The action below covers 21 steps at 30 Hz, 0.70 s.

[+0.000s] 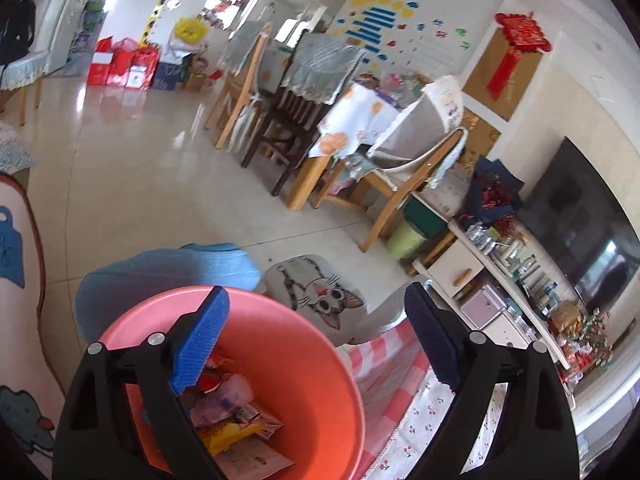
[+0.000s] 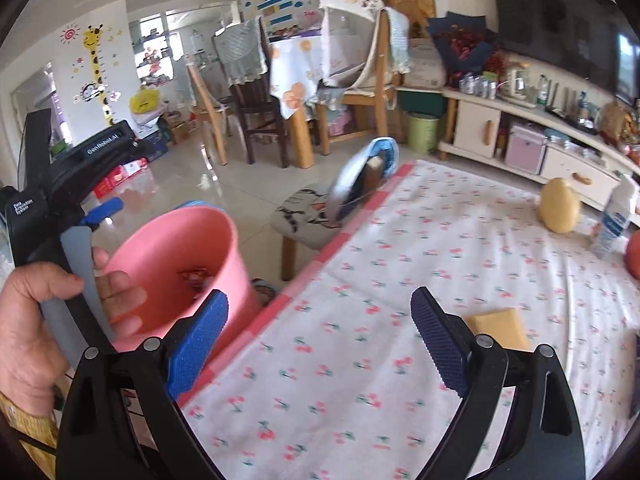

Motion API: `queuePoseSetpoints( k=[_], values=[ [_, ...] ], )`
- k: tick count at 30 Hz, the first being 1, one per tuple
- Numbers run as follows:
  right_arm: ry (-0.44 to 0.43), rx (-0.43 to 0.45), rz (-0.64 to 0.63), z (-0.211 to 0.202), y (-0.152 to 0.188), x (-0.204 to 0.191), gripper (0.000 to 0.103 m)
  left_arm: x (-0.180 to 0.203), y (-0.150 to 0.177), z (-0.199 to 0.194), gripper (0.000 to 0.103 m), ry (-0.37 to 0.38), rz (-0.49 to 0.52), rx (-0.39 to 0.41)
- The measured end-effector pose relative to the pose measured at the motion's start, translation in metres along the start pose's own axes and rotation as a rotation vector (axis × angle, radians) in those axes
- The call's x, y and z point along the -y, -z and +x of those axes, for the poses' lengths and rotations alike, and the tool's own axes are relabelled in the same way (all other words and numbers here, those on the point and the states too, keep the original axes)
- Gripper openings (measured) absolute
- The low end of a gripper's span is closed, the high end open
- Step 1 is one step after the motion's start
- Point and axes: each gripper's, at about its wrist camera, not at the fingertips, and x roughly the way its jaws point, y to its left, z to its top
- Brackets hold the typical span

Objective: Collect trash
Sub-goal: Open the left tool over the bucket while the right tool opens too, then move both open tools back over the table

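Cherry-print cloth tabletop (image 2: 400, 280): round pink plastic bin (image 1: 280, 360) of trash beside its edge, both my hand-held grippers, left (image 1: 316, 340) and right (image 2: 320, 344), spread empty; next, I judge, the flat tan packet (image 2: 496, 328).

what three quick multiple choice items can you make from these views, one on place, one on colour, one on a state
1. Where does the pink plastic bin stand?
A. beside the table edge
B. on the table
C. under the TV

2. What colour is the flat square packet on the cherry-print tablecloth?
A. green
B. tan
C. blue

3. How is the right gripper?
A. shut on a packet
B. shut, empty
C. open, empty

Key: 1 A, the bin sits off the cloth's pink border in the right wrist view; 2 B, the packet is tan; 3 C, its fingers stand wide apart with only cloth between.
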Motion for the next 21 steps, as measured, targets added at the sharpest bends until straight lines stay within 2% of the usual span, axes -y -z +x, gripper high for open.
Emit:
queuePoseSetpoints(
  k=[5, 10, 14, 18, 21],
  values=[
    [0.083, 0.014, -0.030, -0.020, 0.017, 0.025, 0.097, 0.021, 0.010, -0.003, 0.091, 0.091, 0.041, -0.021],
    [0.208, 0.056, -0.106, -0.043, 0.031, 0.037, 0.098, 0.046, 0.021, -0.005, 0.091, 0.164, 0.126, -0.058],
    [0.267, 0.077, -0.165, -0.062, 0.049, 0.046, 0.098, 0.058, 0.034, -0.009, 0.091, 0.192, 0.157, -0.097],
    [0.290, 0.082, -0.150, -0.076, 0.059, 0.059, 0.098, 0.074, 0.048, -0.012, 0.091, 0.222, 0.196, -0.140],
    [0.311, 0.087, -0.144, -0.086, 0.066, 0.068, 0.098, 0.090, 0.061, -0.022, 0.091, 0.221, 0.256, -0.134]
  ],
)
